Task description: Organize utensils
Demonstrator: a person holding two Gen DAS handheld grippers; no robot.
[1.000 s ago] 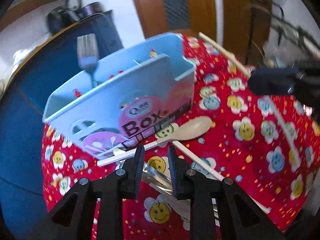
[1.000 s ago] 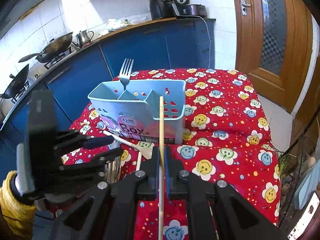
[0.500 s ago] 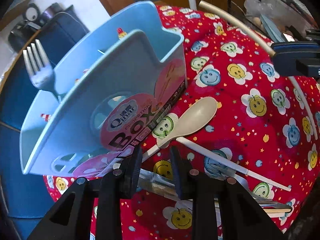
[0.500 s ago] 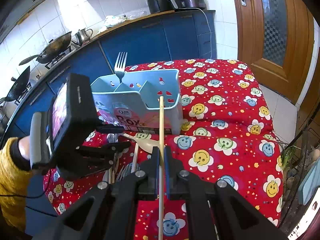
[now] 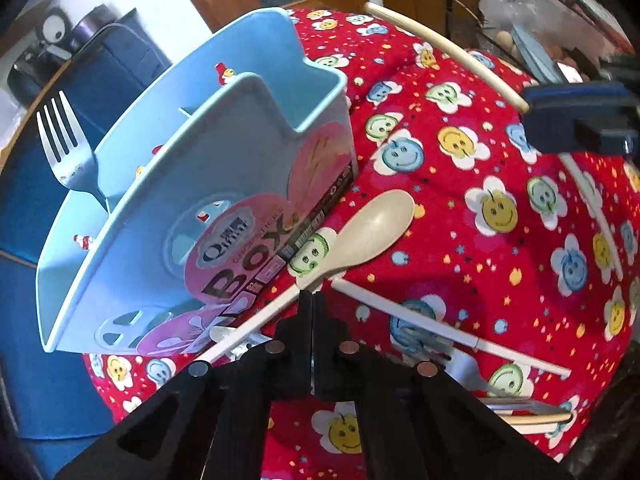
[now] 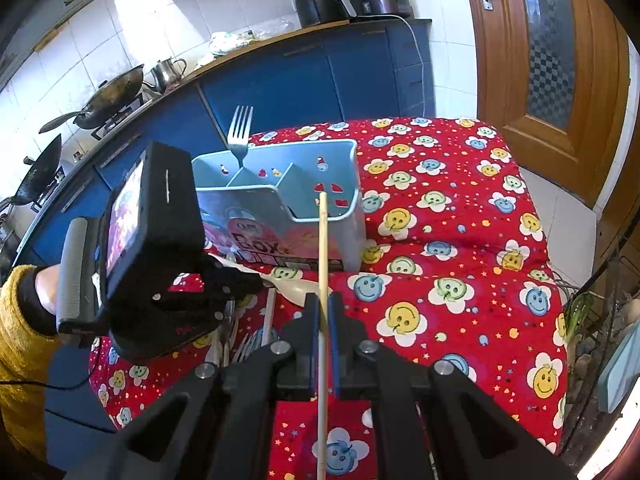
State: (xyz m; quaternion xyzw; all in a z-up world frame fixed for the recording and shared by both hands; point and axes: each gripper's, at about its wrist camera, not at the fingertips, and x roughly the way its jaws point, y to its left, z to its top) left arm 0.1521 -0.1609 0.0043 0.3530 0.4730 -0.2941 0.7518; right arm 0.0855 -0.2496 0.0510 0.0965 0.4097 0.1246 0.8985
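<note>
A light blue utensil box (image 5: 208,184) stands on the red smiley cloth (image 5: 500,272), with a metal fork (image 5: 64,148) upright in its far compartment; the box (image 6: 304,184) and the fork (image 6: 239,132) also show in the right wrist view. My left gripper (image 5: 312,300) is shut just above a beige spoon (image 5: 360,236) lying in front of the box; whether it grips anything I cannot tell. My right gripper (image 6: 323,308) is shut on a wooden chopstick (image 6: 322,248) that points toward the box. More chopsticks (image 5: 440,328) and cutlery lie beside the spoon.
Blue kitchen cabinets (image 6: 320,76) with woks (image 6: 108,100) and appliances stand behind the table. A wooden door (image 6: 548,60) is at the right. The left gripper's body (image 6: 152,240) fills the space left of the box in the right wrist view.
My left gripper's jaws have closed from open, above the spoon handle. The right gripper has carried the chopstick nearer to the box.
</note>
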